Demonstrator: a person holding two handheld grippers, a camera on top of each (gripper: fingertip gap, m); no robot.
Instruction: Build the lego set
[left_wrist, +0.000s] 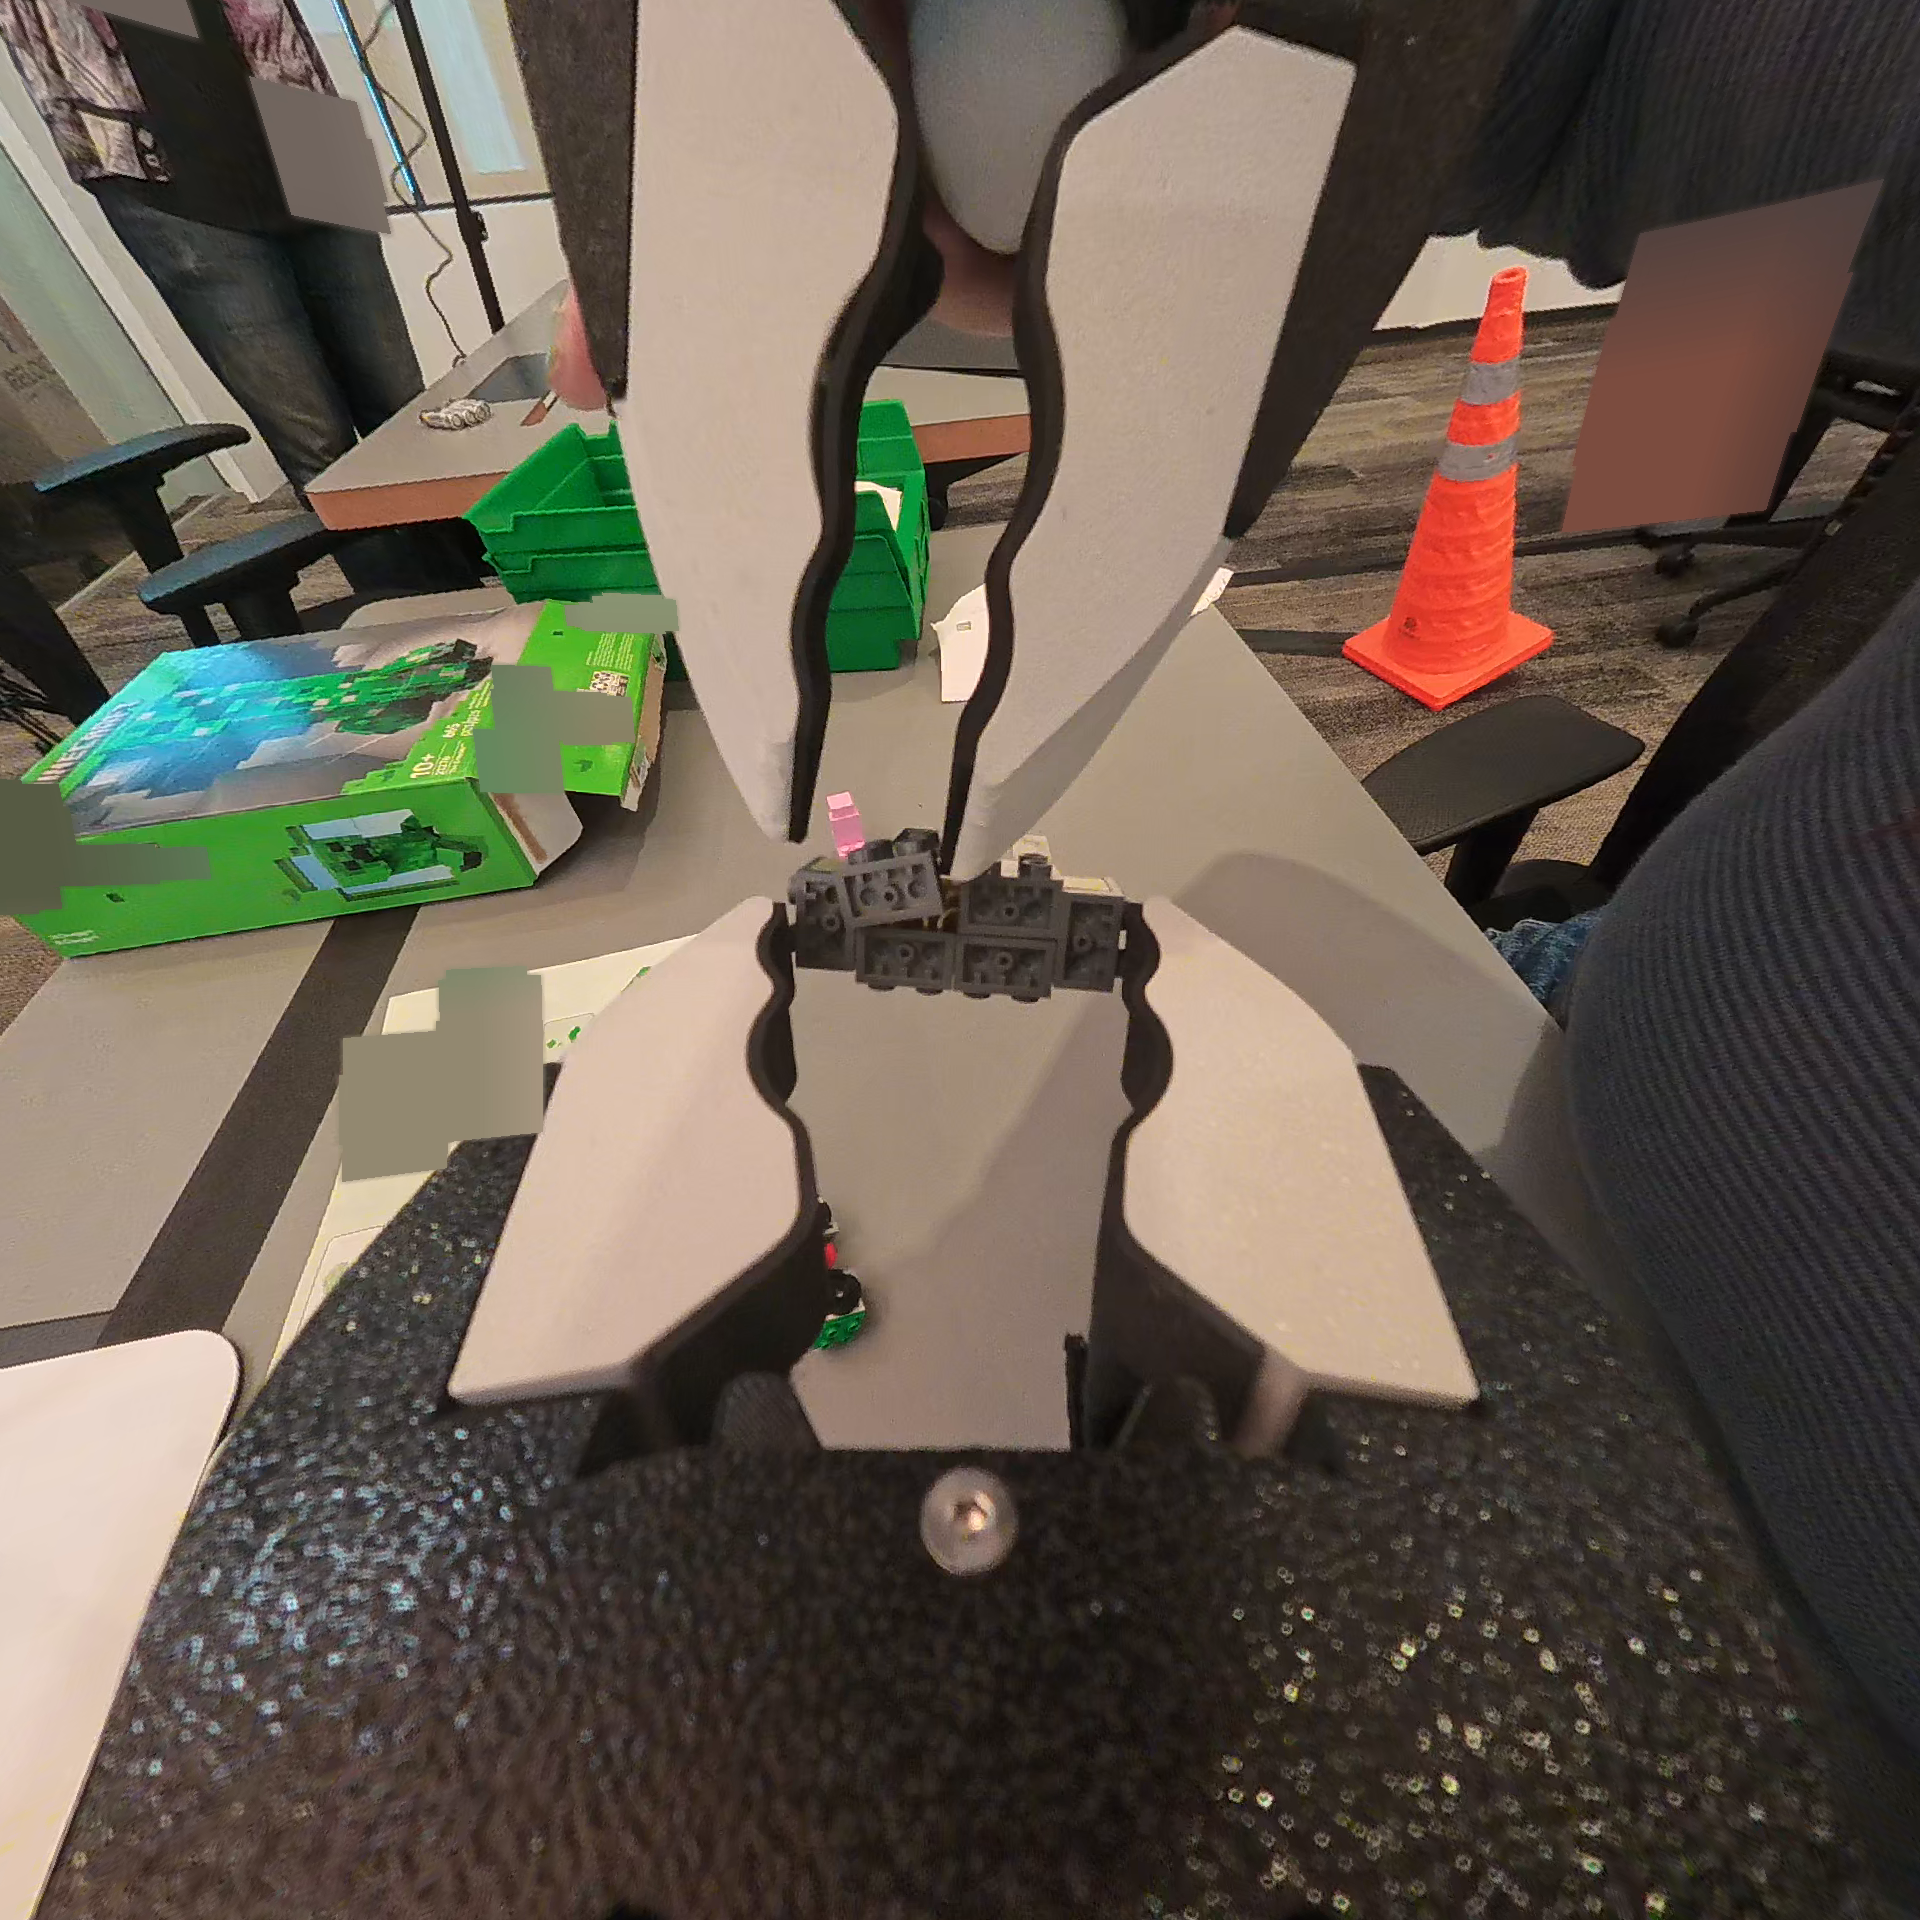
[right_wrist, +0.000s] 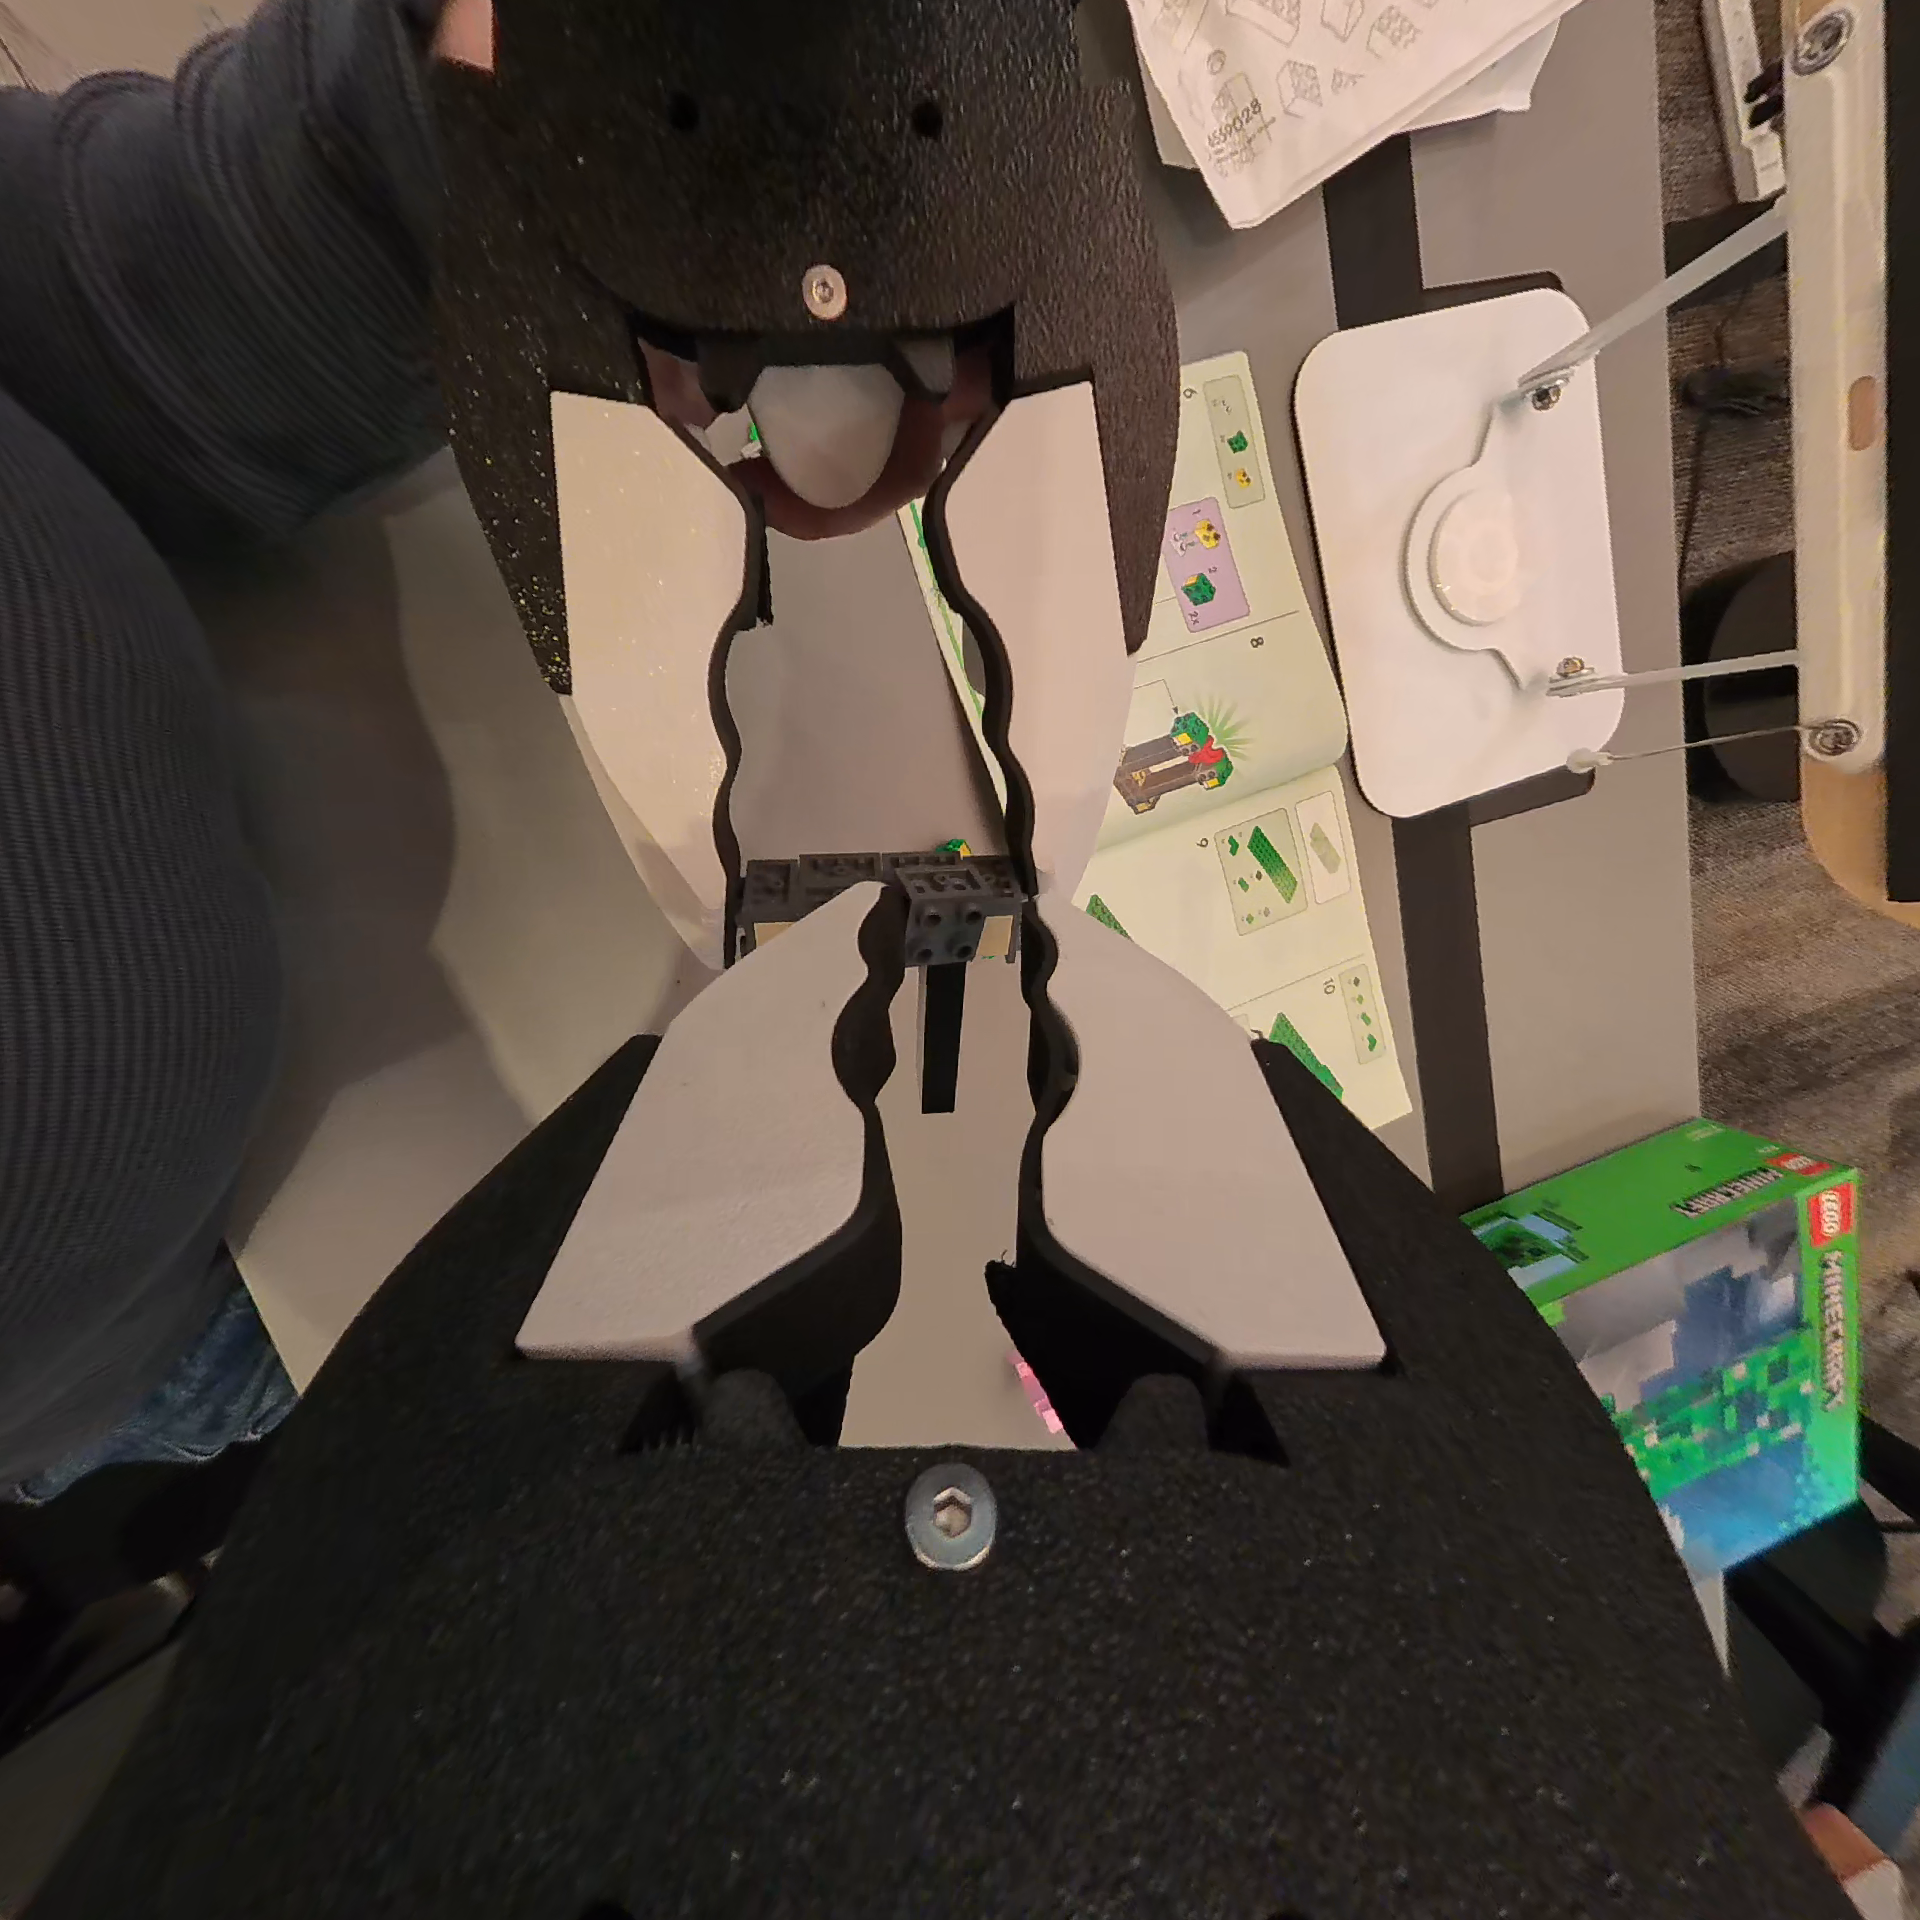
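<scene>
Left fingers: left gripper (left_wrist: 961, 940) pinches the grey brick block (left_wrist: 961, 930) at both its ends, above the table (left_wrist: 187, 1122).
Right fingers: right gripper (right_wrist: 951, 925) is clamped on one grey brick (right_wrist: 948, 914) at the block's right end.
Boxes: one green box (left_wrist: 281, 790), far left, flap open; contents hidden.
Bins: stacked green bins (left_wrist: 561, 530) beyond it; count unclear.
Booklet: one, open (right_wrist: 1247, 727).
Cone: one orange cone (left_wrist: 1465, 509), far right, on the floor.
</scene>
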